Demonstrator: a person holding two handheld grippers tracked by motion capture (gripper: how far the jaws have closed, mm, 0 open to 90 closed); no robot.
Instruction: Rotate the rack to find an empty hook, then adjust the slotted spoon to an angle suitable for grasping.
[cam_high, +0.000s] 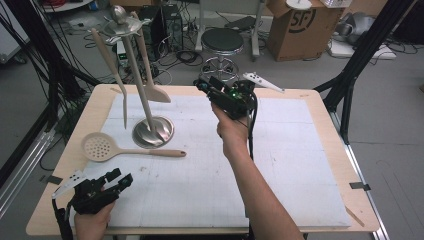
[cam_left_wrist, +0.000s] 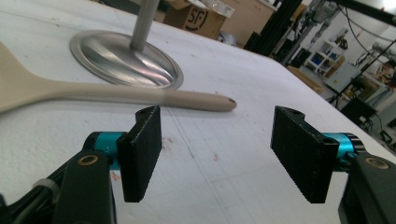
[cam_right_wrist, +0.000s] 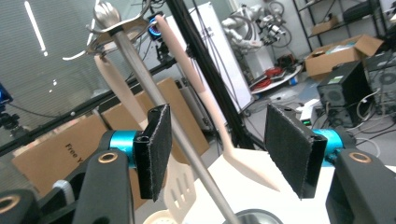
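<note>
A metal utensil stand (cam_high: 153, 131) rises from the white mat at the left. Two beige utensils hang from its top: a solid spatula (cam_high: 156, 92) and a long-handled one (cam_high: 111, 62). A beige skimmer (cam_high: 100, 146) lies flat in front of the base, its handle pointing right. My left gripper (cam_high: 120, 178) is low at the table's near left edge, open and empty, with the skimmer's handle (cam_left_wrist: 140, 95) just beyond its jaws. My right gripper (cam_high: 204, 85) is held up right of the stand, open and empty. Its jaws frame the stand's pole (cam_right_wrist: 187, 149) and the spatula (cam_right_wrist: 247, 168).
The wooden table (cam_high: 320, 100) carries a white mat (cam_high: 280, 165). Behind it stand a black stool (cam_high: 222, 42), a cardboard box (cam_high: 300, 27) and loose cables. Black frame posts (cam_high: 357, 60) flank the table at both sides.
</note>
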